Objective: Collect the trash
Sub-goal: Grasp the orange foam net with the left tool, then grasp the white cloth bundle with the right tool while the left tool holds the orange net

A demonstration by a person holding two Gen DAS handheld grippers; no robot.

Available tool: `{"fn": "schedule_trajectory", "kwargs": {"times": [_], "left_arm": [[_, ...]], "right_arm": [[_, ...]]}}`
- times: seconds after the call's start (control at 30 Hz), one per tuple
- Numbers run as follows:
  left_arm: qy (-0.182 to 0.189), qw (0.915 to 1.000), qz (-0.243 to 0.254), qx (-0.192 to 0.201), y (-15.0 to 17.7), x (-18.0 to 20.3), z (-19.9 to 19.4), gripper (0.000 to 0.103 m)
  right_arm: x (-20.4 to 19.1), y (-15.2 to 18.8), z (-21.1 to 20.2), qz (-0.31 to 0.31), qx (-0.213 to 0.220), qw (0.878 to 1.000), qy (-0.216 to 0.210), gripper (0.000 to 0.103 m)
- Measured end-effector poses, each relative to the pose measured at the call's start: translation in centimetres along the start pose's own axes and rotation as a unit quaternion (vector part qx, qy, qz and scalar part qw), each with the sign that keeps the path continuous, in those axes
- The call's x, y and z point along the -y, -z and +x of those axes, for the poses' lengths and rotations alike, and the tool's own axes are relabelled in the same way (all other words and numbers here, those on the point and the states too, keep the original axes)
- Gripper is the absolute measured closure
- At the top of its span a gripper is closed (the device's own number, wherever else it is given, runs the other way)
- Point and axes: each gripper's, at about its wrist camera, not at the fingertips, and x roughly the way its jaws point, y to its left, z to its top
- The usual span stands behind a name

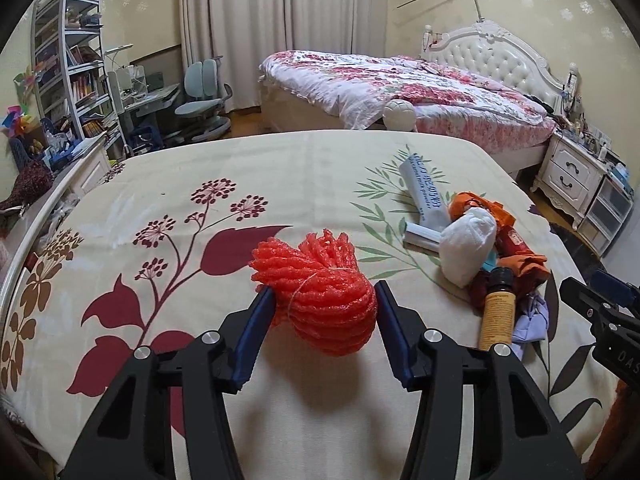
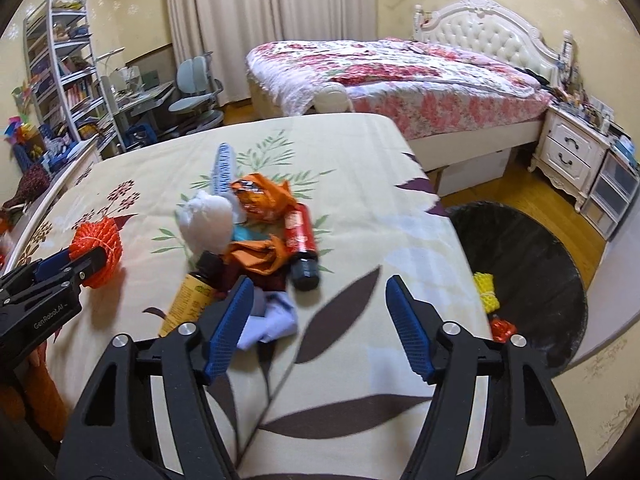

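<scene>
My left gripper [image 1: 324, 292] is shut on a red foam net [image 1: 320, 268], its blue pads pressing both sides, and the net hangs just above the flowered bedsheet [image 1: 280, 184]. The right wrist view shows that same left gripper [image 2: 86, 258] and the foam net [image 2: 100, 236] at the far left. My right gripper [image 2: 320, 283] stands open over bare sheet with nothing between its fingers. Just beyond its left finger lies a trash pile: white crumpled wad [image 2: 208, 220], orange wrapper [image 2: 260, 192], red bottle [image 2: 302, 240], yellow bottle [image 2: 188, 300], lilac scrap [image 2: 272, 320].
A black trash bin [image 2: 532, 248] stands on the floor off the sheet's right edge, holding a yellow foam net [image 2: 486, 290] and a red scrap [image 2: 502, 328]. Beyond are a flowered bed [image 2: 400, 68], a white nightstand [image 2: 568, 152], a bookshelf [image 1: 76, 72] and a desk chair [image 1: 204, 96].
</scene>
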Motion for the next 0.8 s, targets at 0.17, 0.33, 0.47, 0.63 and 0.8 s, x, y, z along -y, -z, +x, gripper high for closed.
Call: {"fn": "schedule_trajectory", "kwargs": {"times": [0.17, 0.33, 0.47, 0.63, 0.8], "left_arm": [[-0.011, 0.9999, -0.004, -0.001, 0.2, -1.3, 0.3, 0.05], [-0.011, 0.9999, -0.009, -0.007, 0.4, -1.8, 0.6, 0.05], [-0.009, 0.9998, -0.012, -0.01, 0.5, -1.8, 0.9, 0.05], [-0.008, 0.9999, -0.012, -0.008, 0.5, -1.9, 1.0, 0.05], [-0.008, 0.9998, -0.013, -0.008, 0.6, -1.9, 1.1, 0.05]], "right_arm": [[-1.4, -0.8, 1.2, -0.01, -0.006, 1.0, -0.014, 0.046], [-2.3, -1.1, 2.1, -0.017, -0.017, 0.999, -0.021, 0.061], [-2.6, -1.0, 2.8, -0.017, -0.027, 0.999, -0.038, 0.078], [-3.0, -0.8, 2.7, -0.018, -0.028, 0.998, -0.046, 0.097], [-2.9, -0.8, 2.3, -0.017, -0.025, 0.998, -0.046, 0.099]]}}
